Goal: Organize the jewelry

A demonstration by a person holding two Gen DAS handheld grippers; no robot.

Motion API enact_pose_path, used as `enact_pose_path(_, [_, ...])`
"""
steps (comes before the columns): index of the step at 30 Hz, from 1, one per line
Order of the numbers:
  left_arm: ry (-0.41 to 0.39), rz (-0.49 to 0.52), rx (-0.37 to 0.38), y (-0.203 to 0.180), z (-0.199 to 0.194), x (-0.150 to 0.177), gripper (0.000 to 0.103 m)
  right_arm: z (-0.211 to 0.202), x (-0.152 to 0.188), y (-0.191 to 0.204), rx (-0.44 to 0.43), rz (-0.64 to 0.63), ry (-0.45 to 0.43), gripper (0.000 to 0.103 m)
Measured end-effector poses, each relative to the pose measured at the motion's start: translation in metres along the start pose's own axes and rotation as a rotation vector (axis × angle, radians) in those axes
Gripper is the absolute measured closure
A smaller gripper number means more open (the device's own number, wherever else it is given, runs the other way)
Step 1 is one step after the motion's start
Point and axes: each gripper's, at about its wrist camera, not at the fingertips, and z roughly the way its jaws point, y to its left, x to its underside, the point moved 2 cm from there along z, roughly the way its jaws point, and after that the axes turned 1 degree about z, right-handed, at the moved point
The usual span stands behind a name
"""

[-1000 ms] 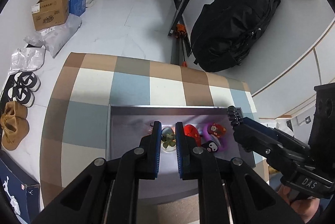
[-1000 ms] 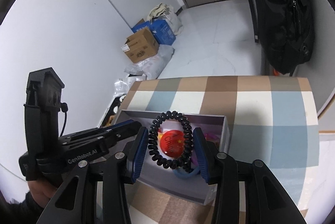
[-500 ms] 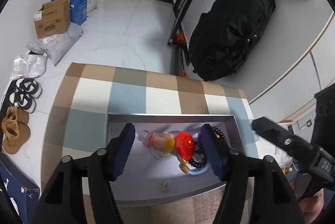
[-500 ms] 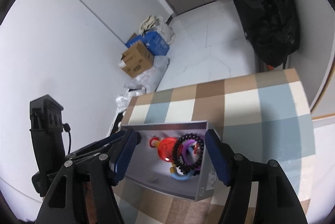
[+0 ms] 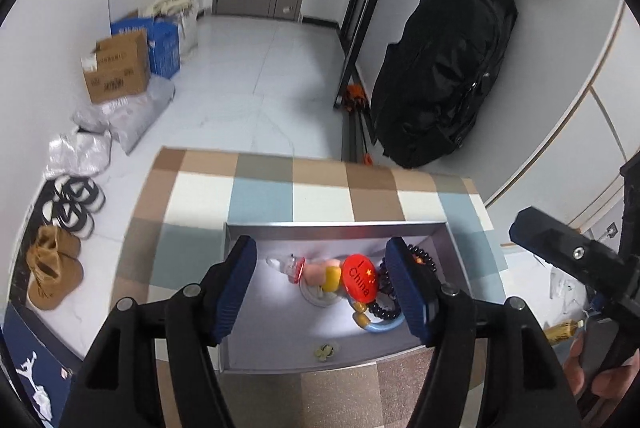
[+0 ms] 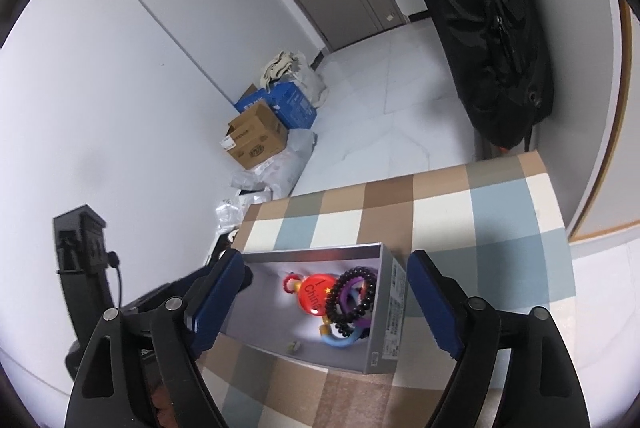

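Both grippers' jaws have just been opening and now stand released, nothing between them: the left gripper [image 5: 322,286] and right gripper [image 6: 326,302] hover above the grey box [image 6: 390,302], where the black bead bracelet [image 6: 352,298] lies beside a red badge [image 5: 360,280], apparently dropped in for sorting. The box sits on a checked tablecloth [image 5: 260,190]; a black bag [image 5: 444,68] leans against the wall behind.

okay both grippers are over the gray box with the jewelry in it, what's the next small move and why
Probably lift both grippers clear of the gray box. The left gripper and right gripper have just been opening and hold nothing; the black bead bracelet already lies inside beside the red badge. No other jewelry shows on the checkered cloth.
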Motion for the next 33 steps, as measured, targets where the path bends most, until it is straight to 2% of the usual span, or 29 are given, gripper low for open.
enact_pose_path(2, [-0.03,0.011,-0.002,-0.001,-0.007,0.0,0.027,-0.002,0.001,0.002,0.0,-0.011,-0.009,0.017])
enact_pose_path(9, [-0.156,0.043,-0.005,-0.006,-0.034,0.003,0.026,-0.021,0.006,0.012,0.02,-0.085,-0.068,0.012])
enact_pose_path(11, [-0.2,0.059,-0.027,-0.007,-0.045,0.006,0.018,-0.031,0.007,0.013,0.012,-0.094,-0.099,0.008])
enact_pose_path(15, [-0.269,0.073,-0.062,-0.007,-0.062,0.013,0.016,-0.056,0.012,0.02,-0.001,-0.131,-0.195,0.0])
enact_pose_path(20, [-0.331,0.043,-0.076,-0.002,-0.08,0.021,0.009,-0.077,0.023,0.031,-0.013,-0.188,-0.263,0.0])
enact_pose_path(25, [-0.374,0.057,-0.126,0.0,-0.087,0.037,0.009,-0.093,0.04,0.041,-0.003,-0.25,-0.303,0.0])
enact_pose_path(29, [-0.352,0.027,-0.134,0.007,-0.084,0.053,0.009,-0.097,0.056,0.037,0.004,-0.236,-0.314,0.0])
enact_pose_path(33, [-0.381,0.024,-0.155,0.007,-0.088,0.059,0.009,-0.094,0.074,0.027,0.003,-0.219,-0.308,0.0])
